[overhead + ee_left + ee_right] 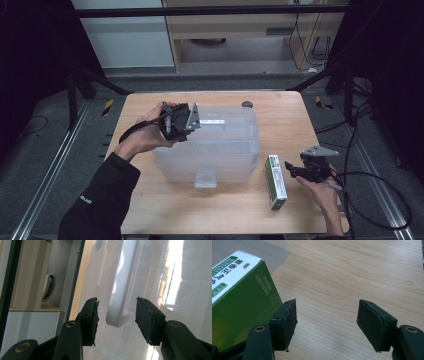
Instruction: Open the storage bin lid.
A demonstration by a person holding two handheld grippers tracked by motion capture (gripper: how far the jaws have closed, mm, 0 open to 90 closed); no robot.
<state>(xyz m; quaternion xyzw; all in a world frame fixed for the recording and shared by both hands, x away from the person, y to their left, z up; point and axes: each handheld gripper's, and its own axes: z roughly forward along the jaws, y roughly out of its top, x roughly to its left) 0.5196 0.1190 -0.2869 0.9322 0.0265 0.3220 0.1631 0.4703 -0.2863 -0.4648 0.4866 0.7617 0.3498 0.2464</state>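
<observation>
Wooden table (240,210) bears green box (275,181) lengthwise front-to-back (lying flat).

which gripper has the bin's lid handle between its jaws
The left gripper, over the clear bin: its open jaws straddle the white lid handle. The right gripper stands open beside the green box.

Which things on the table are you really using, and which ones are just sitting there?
In use:
- clear plastic box with its lid handle
- left gripper, open around the handle
- green and white carton
- right gripper, open beside the carton

Just sitting there:
- small dark round thing at the table's far edge
</observation>
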